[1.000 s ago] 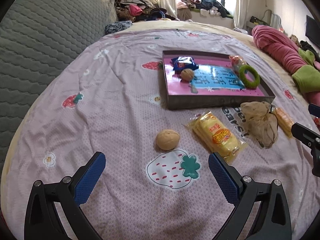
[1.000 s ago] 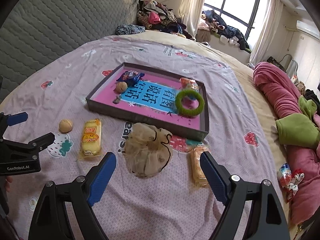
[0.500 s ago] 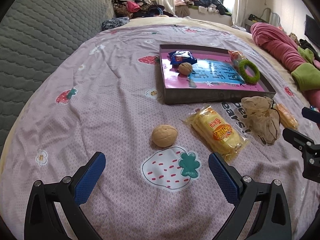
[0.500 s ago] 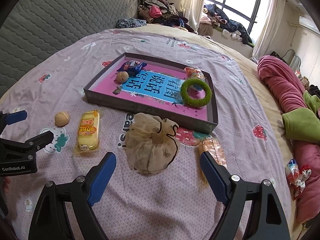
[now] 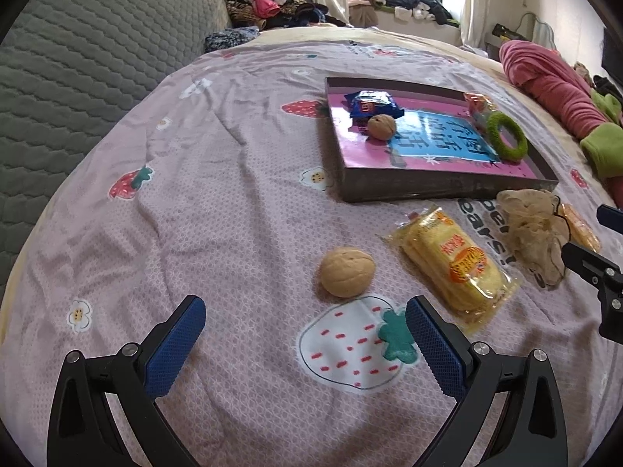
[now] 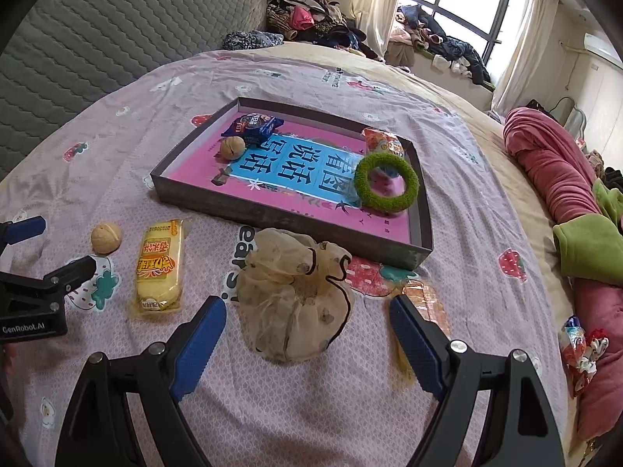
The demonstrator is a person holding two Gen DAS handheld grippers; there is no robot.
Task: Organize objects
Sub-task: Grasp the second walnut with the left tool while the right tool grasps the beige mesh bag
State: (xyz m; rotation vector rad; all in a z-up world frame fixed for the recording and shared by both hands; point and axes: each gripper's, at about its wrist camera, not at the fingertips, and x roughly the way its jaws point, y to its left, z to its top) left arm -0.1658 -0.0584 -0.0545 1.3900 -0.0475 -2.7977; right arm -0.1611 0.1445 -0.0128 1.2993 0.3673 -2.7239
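A dark-walled tray (image 6: 280, 214) (image 5: 436, 190) with a pink and blue floor lies on the bed. It holds a blue snack pack (image 6: 255, 126), a walnut (image 6: 232, 148), a green ring (image 6: 386, 182) and an orange packet (image 6: 379, 140). On the sheet in front lie a loose walnut (image 5: 347, 271) (image 6: 106, 237), a yellow cake pack (image 5: 453, 260) (image 6: 159, 264), a beige mesh pouch (image 6: 296, 303) (image 5: 533, 229) and an orange wafer pack (image 6: 426, 303). My left gripper (image 5: 305, 321) is open just short of the loose walnut. My right gripper (image 6: 307, 323) is open, its jaws either side of the pouch's near end.
A grey quilted headboard (image 5: 78, 62) rises at the left. A rolled pink and green blanket (image 6: 560, 179) lies along the right edge with a small candy wrapper (image 6: 580, 346) beside it. Piled clothes (image 6: 311, 19) sit beyond the bed, under the window.
Both grippers have come lower and closer to the bed. The loose walnut is nearer the left jaws and the pouch is nearer the right jaws. No object has moved.
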